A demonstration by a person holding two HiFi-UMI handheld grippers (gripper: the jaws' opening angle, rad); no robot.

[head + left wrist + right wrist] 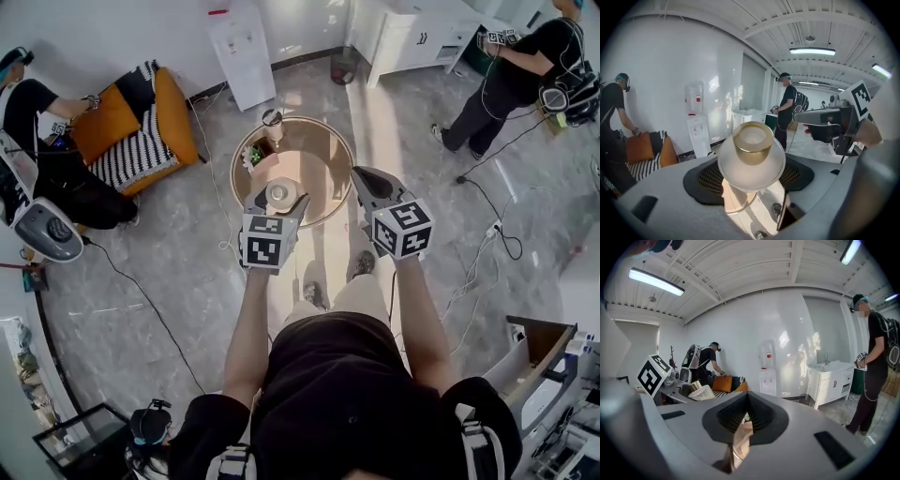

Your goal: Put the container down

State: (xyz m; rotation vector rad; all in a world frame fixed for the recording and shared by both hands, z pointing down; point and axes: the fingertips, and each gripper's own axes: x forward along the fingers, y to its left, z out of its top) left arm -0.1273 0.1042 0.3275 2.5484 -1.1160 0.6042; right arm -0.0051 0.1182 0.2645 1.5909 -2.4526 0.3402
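Jaws of both grippers hang at the near edge of the round table point(314, 155). The right gripper point(366, 178) is closed on nothing; just left of it, the left gripper point(278, 199) clamps the frosted, gold-necked container point(751, 161), held above the tabletop.

We read this as mock living room staged inside lab. Home side: orange armchair point(141, 122), water dispenser point(241, 52), white sink cabinet point(412, 37), marble-look floor point(159, 272). Lab side: cables point(484, 197) trailing over floor, people point(520, 75) wearing headsets and backpacks, bare beamed ceiling point(740, 268), strip lights point(656, 281).
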